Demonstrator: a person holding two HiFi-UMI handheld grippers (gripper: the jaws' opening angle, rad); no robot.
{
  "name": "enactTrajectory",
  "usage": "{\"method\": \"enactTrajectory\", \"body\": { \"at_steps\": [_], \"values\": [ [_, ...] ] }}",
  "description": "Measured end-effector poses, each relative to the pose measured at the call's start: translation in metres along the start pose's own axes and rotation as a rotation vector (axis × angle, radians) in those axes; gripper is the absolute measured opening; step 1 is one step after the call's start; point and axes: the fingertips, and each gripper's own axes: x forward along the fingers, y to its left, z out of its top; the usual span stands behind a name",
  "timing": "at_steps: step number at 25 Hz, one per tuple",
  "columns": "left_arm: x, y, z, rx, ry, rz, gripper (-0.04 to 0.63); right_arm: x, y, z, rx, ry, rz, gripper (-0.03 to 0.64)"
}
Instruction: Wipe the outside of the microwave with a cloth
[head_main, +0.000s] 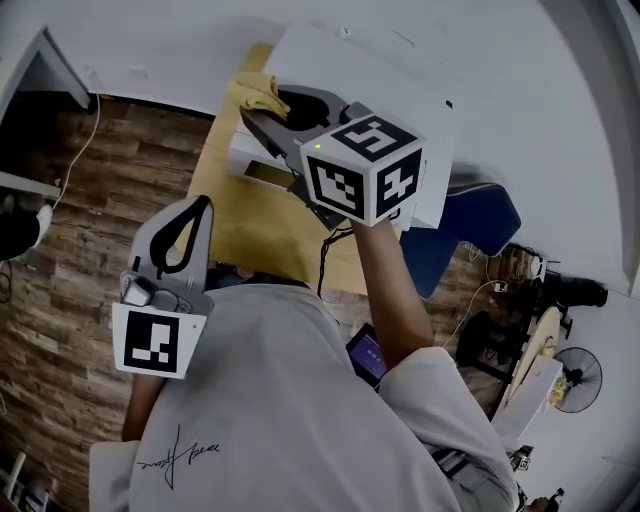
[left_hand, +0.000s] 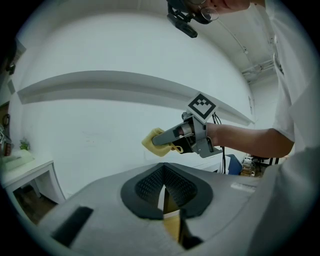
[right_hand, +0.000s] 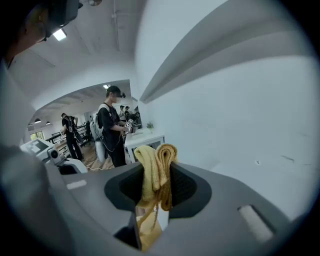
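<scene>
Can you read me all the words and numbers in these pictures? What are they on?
Nothing here reads clearly.
Scribbly writing on the person's white shirt: too small to read.
Marker cubes: black-and-white patterns, not words.
Pale sticker, left gripper view: too blurred.
Yellow cloth: no writing.
</scene>
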Motion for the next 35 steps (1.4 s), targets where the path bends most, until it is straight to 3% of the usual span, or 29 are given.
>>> {"method": "enactTrajectory", "body": {
  "at_steps": [8, 17, 26, 35],
  "values": [
    [0.019, -0.022, 0.013, 0.017, -0.031, -0.104, -0.009, -0.072, -0.031, -0.001, 0.019, -0.135, -0.153, 0.123],
    [0.043, -0.050, 0.023, 0.050, -0.045, -0.207, -0.008, -0.154, -0.053, -0.033, 0.074, -0.199, -0.302, 0.123],
    [0.048, -0.075, 0.040, -0.013, -0.100, -0.279, -0.008, -0.218, -0.051, -0.085, 0.152, -0.218, -0.442, 0.123],
    [0.046, -0.070, 0.024, 0.008, -0.066, -0.245, -0.006, -0.255, -0.039, -0.123, 0.218, -0.268, -0.538, 0.121]
  ]
}}
